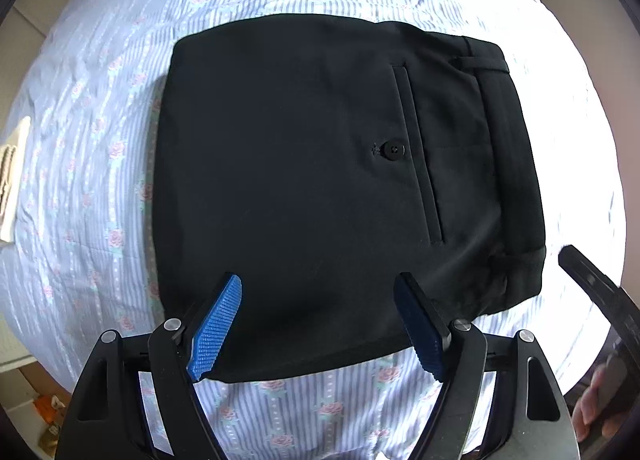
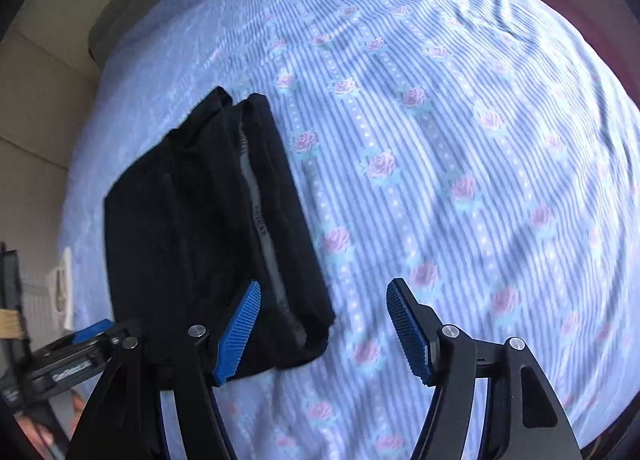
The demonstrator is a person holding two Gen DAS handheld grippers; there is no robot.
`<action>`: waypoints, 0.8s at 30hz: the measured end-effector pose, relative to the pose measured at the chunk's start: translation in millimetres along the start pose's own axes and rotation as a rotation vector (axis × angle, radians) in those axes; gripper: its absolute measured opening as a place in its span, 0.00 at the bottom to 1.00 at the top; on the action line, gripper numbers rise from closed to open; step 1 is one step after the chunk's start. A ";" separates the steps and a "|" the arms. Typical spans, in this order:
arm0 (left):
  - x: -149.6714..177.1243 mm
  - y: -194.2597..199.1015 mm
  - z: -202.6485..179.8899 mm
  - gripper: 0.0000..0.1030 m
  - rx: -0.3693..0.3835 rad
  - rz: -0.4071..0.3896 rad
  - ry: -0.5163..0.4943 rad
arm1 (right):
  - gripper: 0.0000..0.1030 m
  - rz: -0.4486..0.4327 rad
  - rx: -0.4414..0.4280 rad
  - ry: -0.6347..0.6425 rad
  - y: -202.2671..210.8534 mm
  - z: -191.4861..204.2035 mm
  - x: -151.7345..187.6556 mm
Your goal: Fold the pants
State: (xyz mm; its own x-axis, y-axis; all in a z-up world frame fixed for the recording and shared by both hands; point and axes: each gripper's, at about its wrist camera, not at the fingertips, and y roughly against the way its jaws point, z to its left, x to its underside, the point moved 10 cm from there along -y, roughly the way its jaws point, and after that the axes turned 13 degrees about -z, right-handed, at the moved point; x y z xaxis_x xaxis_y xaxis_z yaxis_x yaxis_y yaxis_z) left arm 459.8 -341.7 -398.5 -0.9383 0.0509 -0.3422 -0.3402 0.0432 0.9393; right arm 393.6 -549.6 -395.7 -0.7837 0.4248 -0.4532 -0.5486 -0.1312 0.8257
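Pants (image 1: pixel 320 180) lie mid-frame on the floral striped bed sheet (image 1: pixel 100 140), black and folded into a compact rectangle (back pocket and button (image 1: pixel 393 149) facing up). A careless nudge could spring the layers apart. Left hand-held gripper (image 1: pixel 318 324) and right hand-held gripper (image 2: pixel 324 330) hover spread, holding nothing.

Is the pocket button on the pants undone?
No, the button sits fastened beside the pocket slit on the folded pants.
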 end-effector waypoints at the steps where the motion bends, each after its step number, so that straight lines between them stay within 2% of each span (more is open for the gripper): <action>1: 2.5 3.1 -3.2 0.77 -0.001 -0.006 -0.011 | 0.73 -0.009 -0.021 -0.014 5.4 1.9 5.2; 4: 12.1 9.0 -10.5 0.79 -0.012 -0.034 -0.055 | 0.79 -0.020 -0.082 -0.066 8.8 11.8 21.1; 8: 28.6 4.7 -19.6 0.79 -0.026 -0.057 -0.122 | 0.80 -0.014 -0.139 -0.203 -12.6 19.8 44.9; 11: 35.9 1.4 -26.7 0.79 -0.025 -0.069 -0.181 | 0.80 -0.020 -0.212 -0.318 -31.4 23.6 61.5; 14: 40.4 -2.9 -23.6 0.79 -0.015 -0.079 -0.206 | 0.80 -0.047 -0.250 -0.372 -43.2 24.5 70.3; 17: 45.2 -15.2 -27.6 0.79 -0.005 -0.076 -0.222 | 0.81 -0.113 -0.280 -0.372 -49.5 26.5 67.7; 21: 45.8 -25.2 -30.7 0.82 -0.004 -0.099 -0.210 | 0.87 -0.180 -0.318 -0.374 -58.4 32.7 52.7; 24: 40.7 -26.7 -30.5 0.82 0.000 -0.118 -0.205 | 0.89 -0.202 -0.310 -0.388 -68.7 34.2 41.1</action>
State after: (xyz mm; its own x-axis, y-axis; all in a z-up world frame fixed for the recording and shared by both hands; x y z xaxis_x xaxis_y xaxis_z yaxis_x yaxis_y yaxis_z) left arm 428.7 -371.2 -436.9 -0.8599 0.2467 -0.4468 -0.4464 0.0608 0.8928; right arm 409.1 -492.5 -459.6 -0.5202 0.7615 -0.3867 -0.7839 -0.2459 0.5702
